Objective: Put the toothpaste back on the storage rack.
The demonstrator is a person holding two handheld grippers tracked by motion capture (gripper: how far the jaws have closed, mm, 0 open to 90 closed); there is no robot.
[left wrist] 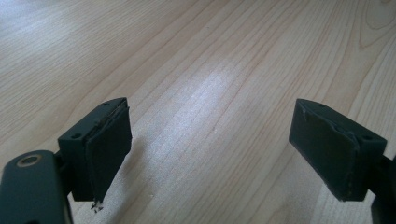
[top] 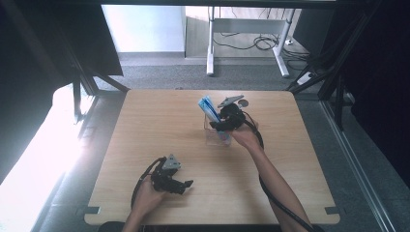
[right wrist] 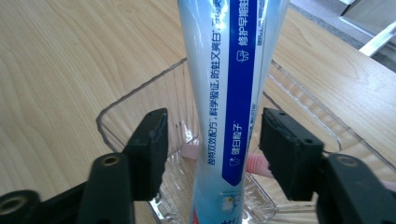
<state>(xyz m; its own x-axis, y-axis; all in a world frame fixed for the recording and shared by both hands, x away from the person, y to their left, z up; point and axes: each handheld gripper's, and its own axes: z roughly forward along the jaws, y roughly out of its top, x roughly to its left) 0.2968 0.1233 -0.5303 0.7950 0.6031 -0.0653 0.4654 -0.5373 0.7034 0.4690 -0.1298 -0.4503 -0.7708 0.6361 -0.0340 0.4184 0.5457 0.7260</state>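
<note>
Left gripper sits nearest the camera at the near edge of the bench, held low in the person's left hand. Its jaws stand wide apart with nothing between them; in the left gripper view the gripper frames bare light wood grain, with the bench surface close beneath. The left pad looks frayed at its lower edge, with small crumbs of dark material below it.

Right gripper is farther out, past the middle of the bench and toward its right half, held by the right hand, with the forearm coming in from the lower right. A cable trails back along the forearm.

Toothpaste tube, white and blue with printed characters, stands upright and slightly tilted in a clear plastic container. In the right gripper view the tube rises between the two black jaws of the gripper, and its lower end reaches the bottom of the container. The jaws are part-open: a gap shows between each pad and the tube, wider on the left side, narrow on the right. The pads do not press on it.

Inside the container, a pink ribbed piece lies just beside the tube near the right-hand jaw; a pale pink shape shows on the other side of the tube. What these belong to cannot be told.

Container stands directly on the bench, well apart from the left gripper.
</note>
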